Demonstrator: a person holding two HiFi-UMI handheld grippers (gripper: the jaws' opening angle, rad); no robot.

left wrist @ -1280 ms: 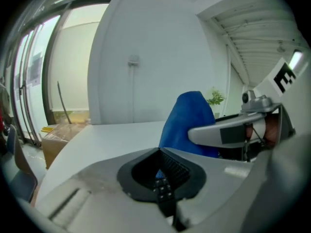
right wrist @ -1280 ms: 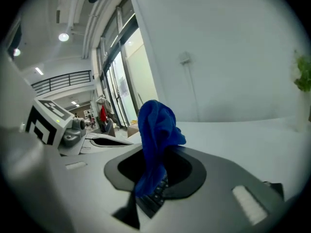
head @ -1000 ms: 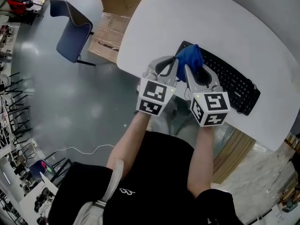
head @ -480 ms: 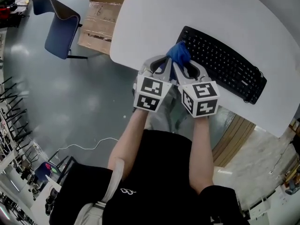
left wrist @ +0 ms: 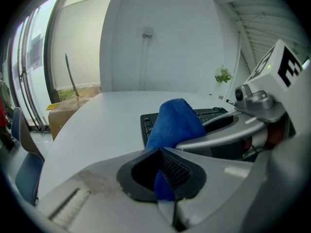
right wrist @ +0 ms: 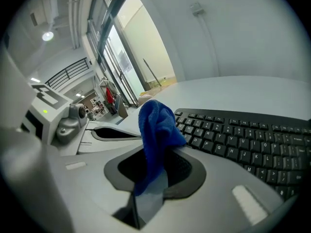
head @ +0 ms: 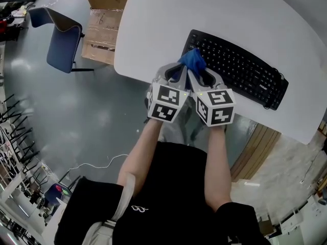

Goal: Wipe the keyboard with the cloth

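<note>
Moved: since a second ago the blue cloth (head: 193, 59) has drawn back from the keyboard's left keys to its near left corner.
Left hand-held gripper (head: 179, 69): closed on the cloth.
Right hand-held gripper (head: 198, 71): also closed on it, just beside the left.
Keyboard (head: 240, 68): on the white worktop (head: 163, 19); its long axis runs rightward from both grippers, the right one nearer.
Contact: cloth perhaps touches the keys; unclear.
</note>
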